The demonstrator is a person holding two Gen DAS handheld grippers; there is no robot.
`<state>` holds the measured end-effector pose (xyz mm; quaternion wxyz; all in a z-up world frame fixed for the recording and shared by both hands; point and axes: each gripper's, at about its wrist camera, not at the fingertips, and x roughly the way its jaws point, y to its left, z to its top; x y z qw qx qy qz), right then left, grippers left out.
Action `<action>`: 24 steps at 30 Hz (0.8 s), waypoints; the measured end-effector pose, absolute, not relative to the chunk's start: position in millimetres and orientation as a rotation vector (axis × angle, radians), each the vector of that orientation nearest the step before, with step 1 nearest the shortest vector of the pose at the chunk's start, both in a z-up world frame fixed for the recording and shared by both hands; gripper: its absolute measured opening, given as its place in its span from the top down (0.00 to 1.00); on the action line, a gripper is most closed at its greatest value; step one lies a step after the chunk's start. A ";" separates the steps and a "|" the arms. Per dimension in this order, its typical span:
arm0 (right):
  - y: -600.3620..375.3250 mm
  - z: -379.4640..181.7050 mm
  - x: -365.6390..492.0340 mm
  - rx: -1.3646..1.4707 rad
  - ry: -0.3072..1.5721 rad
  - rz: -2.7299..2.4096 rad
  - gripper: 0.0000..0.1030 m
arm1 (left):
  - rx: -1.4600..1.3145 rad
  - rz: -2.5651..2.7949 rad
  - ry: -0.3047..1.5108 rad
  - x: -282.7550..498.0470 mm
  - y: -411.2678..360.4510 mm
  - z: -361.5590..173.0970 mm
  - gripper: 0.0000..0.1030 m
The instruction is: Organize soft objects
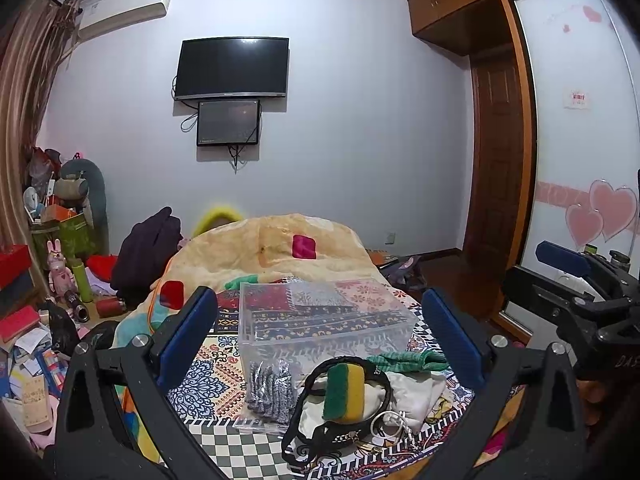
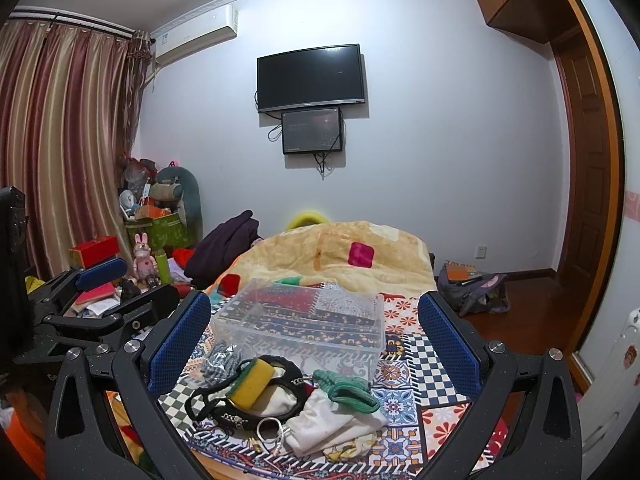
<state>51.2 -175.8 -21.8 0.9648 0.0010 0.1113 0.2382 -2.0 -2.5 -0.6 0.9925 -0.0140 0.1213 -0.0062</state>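
While both tools are hovering above the patterned bedspread (image 2: 424,364), we are finding the left gripper (image 1: 320,332) and the right gripper (image 2: 314,340) spread wide with nothing between their blue pads. The clear plastic bin (image 2: 300,320) is serving as our landmark; it is sitting empty on the bed.

Just in front of the bin, the soft items are lying in one tangled heap: a yellow-and-green sponge (image 2: 252,382) resting on a black strap loop (image 2: 240,412), a green knitted cloth (image 2: 346,390) touching the bin's front wall, a white cloth (image 2: 332,420) beneath them, and a grey bead-like bundle (image 1: 270,386) at the bin's front left corner.

We are judging the main risk to be dragging: a pinch on the sponge may catch the strap and pull the whole heap. Thin bin walls may slide if nudged.

Open room is lying right of the bin on the bedspread; behind it a yellow quilt (image 2: 340,248) is rising, and the heap is sitting near the bed's front edge.
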 end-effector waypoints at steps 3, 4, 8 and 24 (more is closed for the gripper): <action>-175.9 -21.2 50.9 0.002 0.225 0.482 0.00 | -0.031 -0.012 0.242 -2.0 -1.6 0.2 0.00; -175.9 -21.3 51.1 0.002 0.225 0.482 0.00 | -0.031 -0.011 0.242 -2.2 -1.8 0.3 0.00; -175.6 -20.5 50.7 0.004 0.224 0.488 0.00 | -0.030 -0.010 0.241 -3.1 -1.1 1.4 0.00; -174.8 -18.7 49.5 0.006 0.221 0.492 0.00 | -0.023 -0.007 0.234 -4.0 -4.4 0.5 0.00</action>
